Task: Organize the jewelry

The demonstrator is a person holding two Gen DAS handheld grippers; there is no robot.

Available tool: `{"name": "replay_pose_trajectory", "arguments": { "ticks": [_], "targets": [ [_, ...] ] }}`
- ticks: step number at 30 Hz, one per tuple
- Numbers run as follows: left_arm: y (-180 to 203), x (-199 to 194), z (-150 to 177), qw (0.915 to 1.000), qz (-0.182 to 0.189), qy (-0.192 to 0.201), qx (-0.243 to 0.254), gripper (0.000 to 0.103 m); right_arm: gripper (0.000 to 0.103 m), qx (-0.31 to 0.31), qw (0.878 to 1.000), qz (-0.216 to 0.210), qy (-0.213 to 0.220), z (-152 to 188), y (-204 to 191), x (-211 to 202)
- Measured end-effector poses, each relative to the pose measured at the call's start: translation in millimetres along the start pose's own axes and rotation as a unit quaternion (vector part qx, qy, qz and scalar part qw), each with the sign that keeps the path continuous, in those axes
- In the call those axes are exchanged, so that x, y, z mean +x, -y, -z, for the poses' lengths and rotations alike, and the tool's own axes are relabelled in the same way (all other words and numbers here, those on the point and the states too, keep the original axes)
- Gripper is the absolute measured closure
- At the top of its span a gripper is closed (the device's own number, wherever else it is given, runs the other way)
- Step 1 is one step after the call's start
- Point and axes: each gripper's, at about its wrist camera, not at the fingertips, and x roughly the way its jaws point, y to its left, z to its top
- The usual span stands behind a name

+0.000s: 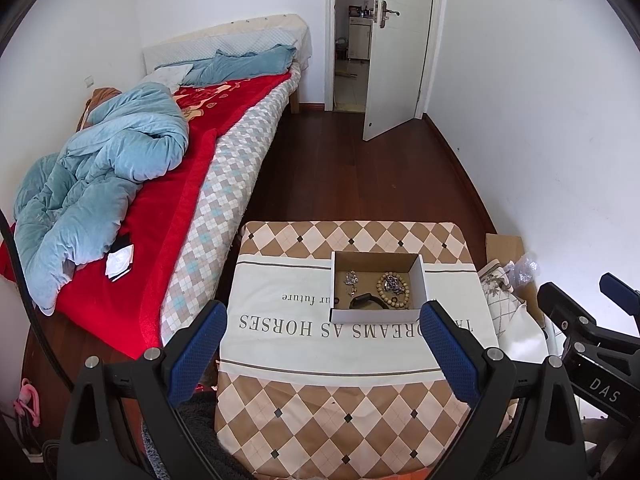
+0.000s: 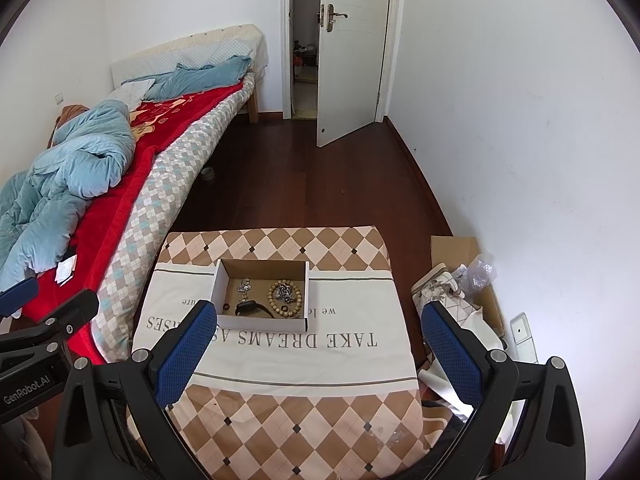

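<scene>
Bedroom first: bed [image 1: 224, 168] with a red blanket [image 1: 168, 216] and blue quilt [image 1: 100, 168] at nine o'clock, open door [image 1: 396, 48] at twelve. Centre now, the cloth-covered counter [image 2: 280, 360] carries a shallow cardboard box [image 2: 262, 294]. Inside it, silver trinkets [image 2: 243, 285] at its nine o'clock, a black watch [image 2: 250, 307] at six, a bead bracelet [image 2: 285, 296] at three. Left tongs [image 1: 322, 344] spread wide, empty; right tongs [image 2: 316, 350] spread wide, empty, both short of the box.

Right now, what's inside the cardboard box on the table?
Inside the cardboard box: a wooden bead bracelet ringing a silver chain, a silver trinket, a black band and small rings. The near wall hides the front floor.
</scene>
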Motion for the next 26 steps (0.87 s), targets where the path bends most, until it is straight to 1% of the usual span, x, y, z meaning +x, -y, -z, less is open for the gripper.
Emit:
{"name": "replay_pose_trajectory", "arguments": {
  "ticks": [13,19,26],
  "targets": [
    [-1.7,-0.9,1.4,1.0000,-0.003,0.003,-0.002,0.005,0.000,0.000,1.000,0.000,0.001,-3.1,1.2,-2.2],
    [-2.3,-1.5,-1.7,0.9998,-0.019,0.009,-0.002,0.005,0.000,-0.001,1.000,0.000,0.002,-4.5,0.8,-3.5],
    [-1.6,-0.3,-1.5,0.9999,-0.015,0.006,-0.002,0.005,0.000,-0.002,1.000,-0.003,0.000,-4.9,3.3,-4.4]
  ]
}}
